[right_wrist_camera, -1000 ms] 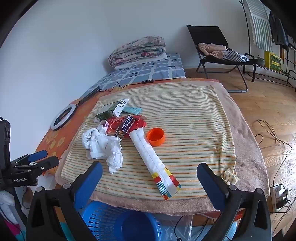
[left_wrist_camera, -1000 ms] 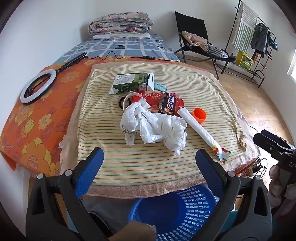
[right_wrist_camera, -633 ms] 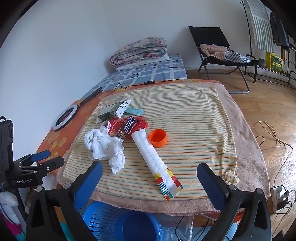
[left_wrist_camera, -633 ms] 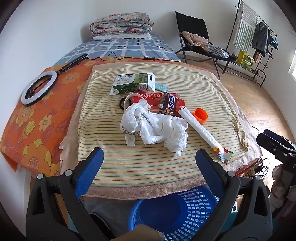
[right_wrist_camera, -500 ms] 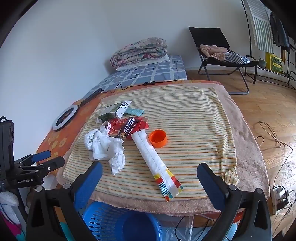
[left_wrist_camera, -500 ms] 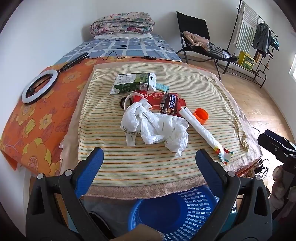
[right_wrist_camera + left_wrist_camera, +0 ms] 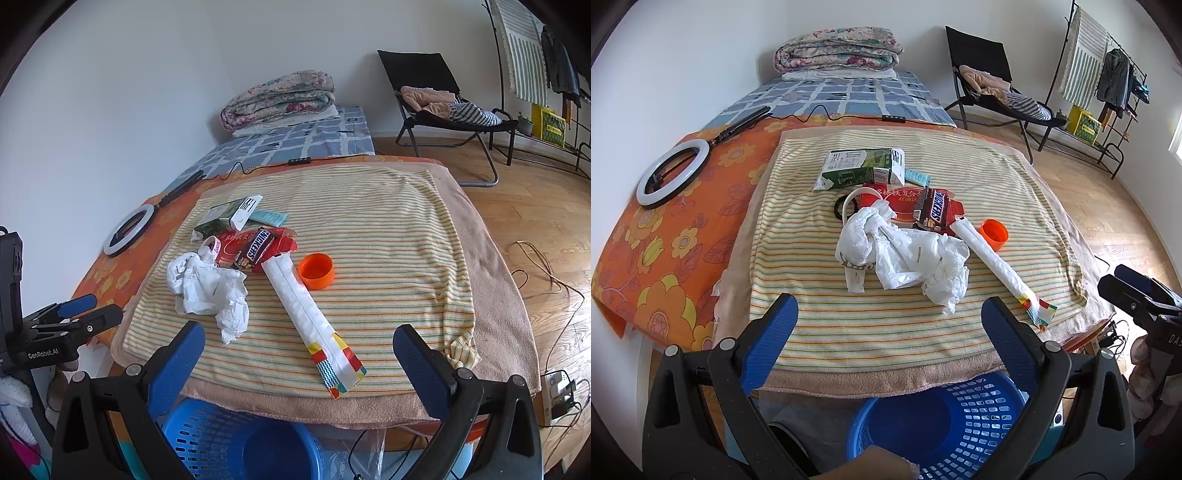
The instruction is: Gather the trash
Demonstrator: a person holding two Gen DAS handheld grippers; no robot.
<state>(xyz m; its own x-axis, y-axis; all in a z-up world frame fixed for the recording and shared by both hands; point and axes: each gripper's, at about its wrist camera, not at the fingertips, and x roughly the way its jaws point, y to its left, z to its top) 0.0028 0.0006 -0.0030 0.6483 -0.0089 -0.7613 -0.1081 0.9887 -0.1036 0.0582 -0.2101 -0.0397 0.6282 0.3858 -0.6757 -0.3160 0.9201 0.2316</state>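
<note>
Still unloaded, the right gripper [image 7: 299, 354] (jaws wide) has the long wrapper [image 7: 308, 317] nearest, running toward eleven o'clock.

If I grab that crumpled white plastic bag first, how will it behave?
The crumpled white bag looks thin and floppy, so it will probably squash flat and trail loose ends. It seems very light. One edge lies against the red wrapper, which might drag along.

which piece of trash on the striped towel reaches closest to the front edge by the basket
The long white wrapper with the colourful printed end. Its patterned tip lies almost at the towel's front edge, while the crumpled white bag and the orange cap sit farther back.
</note>
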